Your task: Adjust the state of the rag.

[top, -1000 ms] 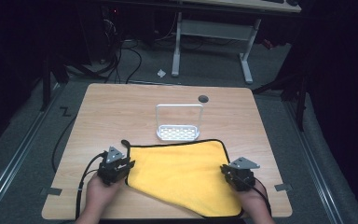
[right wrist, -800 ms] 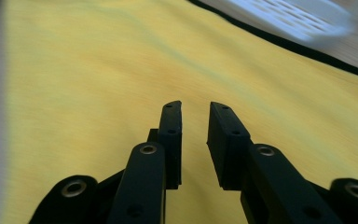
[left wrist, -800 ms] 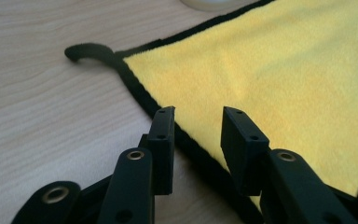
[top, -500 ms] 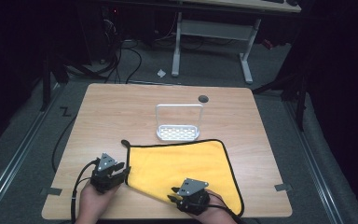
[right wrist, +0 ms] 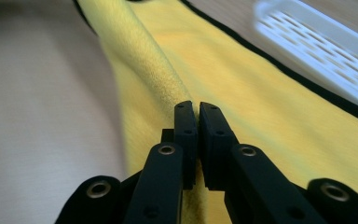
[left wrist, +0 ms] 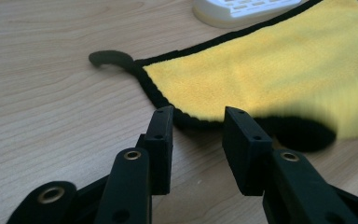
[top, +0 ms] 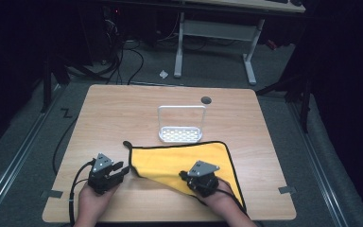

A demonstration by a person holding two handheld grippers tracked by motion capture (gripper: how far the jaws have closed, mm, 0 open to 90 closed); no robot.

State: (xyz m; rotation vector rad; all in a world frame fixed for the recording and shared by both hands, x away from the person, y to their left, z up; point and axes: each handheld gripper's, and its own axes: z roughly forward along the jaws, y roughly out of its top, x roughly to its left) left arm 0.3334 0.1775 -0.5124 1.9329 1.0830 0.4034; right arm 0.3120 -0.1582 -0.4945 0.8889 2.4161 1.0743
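High view gives me the whole table: a yellow cloth with black edging lies on the near half, its far edge just beside a white slotted rack that stands upright near the middle. A small dark round hole sits in the tabletop beyond the rack. Nothing else lies on the wood between my hands and the cloth.

My left gripper rests at the cloth's left edge, and in the left gripper view its jaws stand partly apart, having just opened a little, with the black hem just ahead of them and nothing pinched. The hem's loop tab curls on bare wood farther off.

My right gripper sits over the cloth's near edge. In the right gripper view its jaws have just closed nearly together on a raised fold of the yellow cloth.
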